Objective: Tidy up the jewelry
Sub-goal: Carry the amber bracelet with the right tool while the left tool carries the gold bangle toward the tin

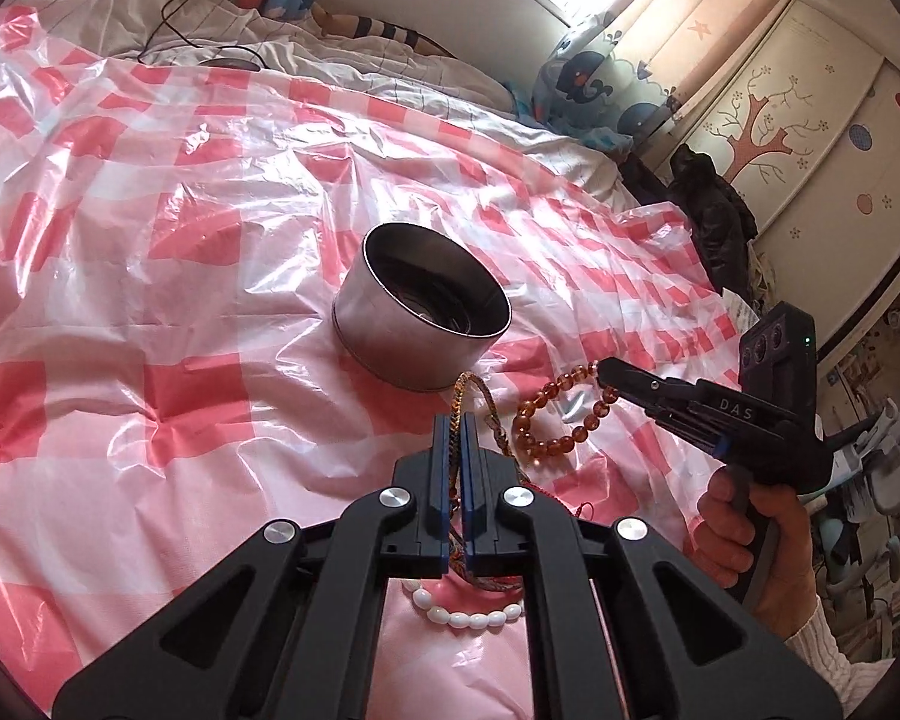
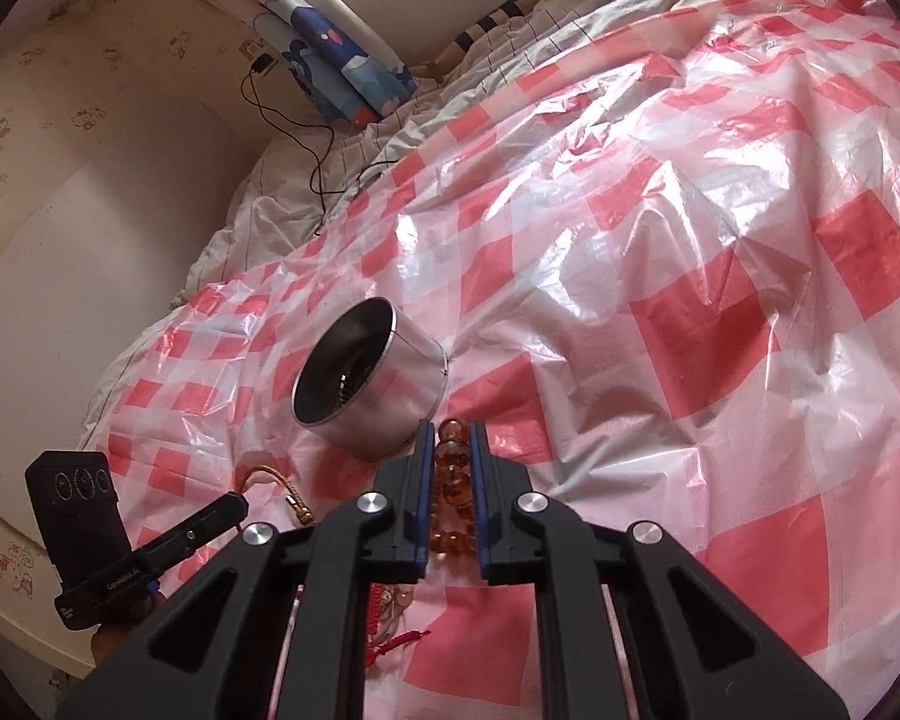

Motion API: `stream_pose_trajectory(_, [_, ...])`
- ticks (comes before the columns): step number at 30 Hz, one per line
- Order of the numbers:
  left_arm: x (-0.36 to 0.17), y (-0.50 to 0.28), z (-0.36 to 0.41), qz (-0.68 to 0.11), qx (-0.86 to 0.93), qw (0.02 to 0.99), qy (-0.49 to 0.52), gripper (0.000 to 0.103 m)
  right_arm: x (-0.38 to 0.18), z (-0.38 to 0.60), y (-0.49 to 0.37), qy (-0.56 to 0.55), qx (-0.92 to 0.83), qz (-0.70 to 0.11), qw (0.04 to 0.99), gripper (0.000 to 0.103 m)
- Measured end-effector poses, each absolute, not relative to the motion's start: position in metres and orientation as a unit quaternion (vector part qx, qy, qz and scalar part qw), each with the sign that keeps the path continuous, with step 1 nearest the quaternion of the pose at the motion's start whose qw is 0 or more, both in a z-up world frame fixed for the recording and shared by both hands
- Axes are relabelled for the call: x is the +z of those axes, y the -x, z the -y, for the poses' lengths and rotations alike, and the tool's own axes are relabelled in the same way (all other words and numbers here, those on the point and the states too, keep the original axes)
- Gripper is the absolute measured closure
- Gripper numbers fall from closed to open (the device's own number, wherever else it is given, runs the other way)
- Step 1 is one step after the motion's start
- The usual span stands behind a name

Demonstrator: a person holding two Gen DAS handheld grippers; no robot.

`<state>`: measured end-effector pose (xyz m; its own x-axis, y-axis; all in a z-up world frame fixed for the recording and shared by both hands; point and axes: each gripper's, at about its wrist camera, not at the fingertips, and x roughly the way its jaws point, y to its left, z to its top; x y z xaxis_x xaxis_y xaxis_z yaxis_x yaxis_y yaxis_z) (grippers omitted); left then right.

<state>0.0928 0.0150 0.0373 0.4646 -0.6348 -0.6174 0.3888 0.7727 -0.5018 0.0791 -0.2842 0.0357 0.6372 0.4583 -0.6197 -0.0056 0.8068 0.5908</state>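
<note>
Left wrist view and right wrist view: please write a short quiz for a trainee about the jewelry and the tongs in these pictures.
1. True or false: the left tongs are shut on the woven multicolour cord bracelet.
2. What do the right tongs hold?
A. white oval-bead bracelet
B. amber round-bead bracelet
C. red cord
3. Fill in: the round shiny metal tin stands on the pink checked plastic sheet with its lid ____.

Key: 1 true; 2 B; 3 off (open top, dark inside; contents unclear).
</note>
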Motion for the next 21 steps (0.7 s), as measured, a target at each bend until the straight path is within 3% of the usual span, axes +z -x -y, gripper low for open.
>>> stream_pose_trajectory(10, [0.047, -0.088, -0.008, -0.395, -0.322, 0.85, 0.135, 0.1, 0.066, 0.276, -0.069, -0.275, 0.179, -0.335, 0.883, 0.091])
stream_pose_trajectory(21, [0.073, -0.085, 0.004, -0.368, -0.328, 0.863, 0.113, 0.1, 0.072, 0.276, -0.069, -0.286, 0.2, -0.315, 0.882, 0.091])
